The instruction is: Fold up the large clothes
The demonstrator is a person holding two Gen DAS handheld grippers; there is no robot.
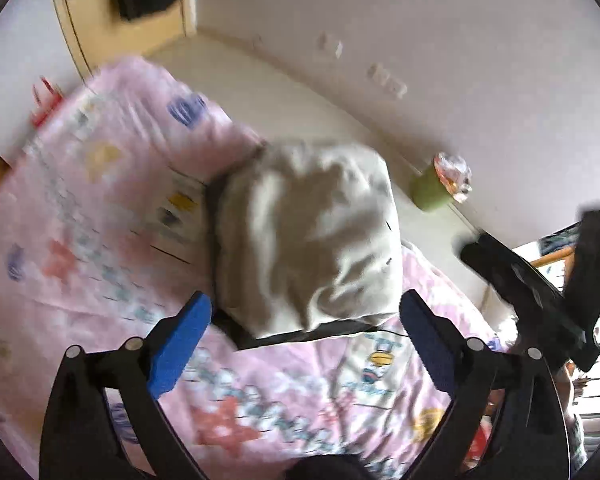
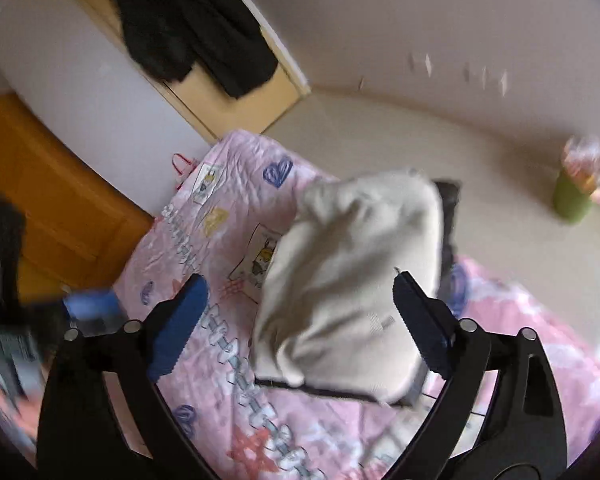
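Blue-padded fingers [image 1: 180, 344] fill the bottom of our left wrist view; the left tool [image 1: 306, 344] stands with its jaws wide apart and nothing between them, hanging above the bed; our right tool [image 2: 300, 320] is likewise spread wide and empty, and it shows again at the right edge of the left view as a dark blurred shape. Beneath both lies a pink quilt [image 1: 100, 216] printed with hearts, stars and small cartoon panels, spread across a pale mattress [image 1: 284, 92] that shows bare toward the wall; the white wall [image 1: 460, 40] carries a few small pale marks we cannot make out. Near the wall on the bare mattress stands a green cup [image 1: 430, 190] with something crinkled and pinkish at its top. Dark clothing [image 2: 196, 28] hangs over a cream door; an orange wooden cabinet [image 2: 56, 200] sits at the left of the right view, and a small red item [image 1: 44, 100] shows at the quilt's far edge.

On the quilt lies the folded garment [image 1: 308, 240], a compact cream-grey bundle, roughly rectangular, with soft creases across its top; a dark layer [image 2: 448, 216] shows along its edges, though we cannot tell whether that is a lining or separate cloth; neither tool touches the bundle.
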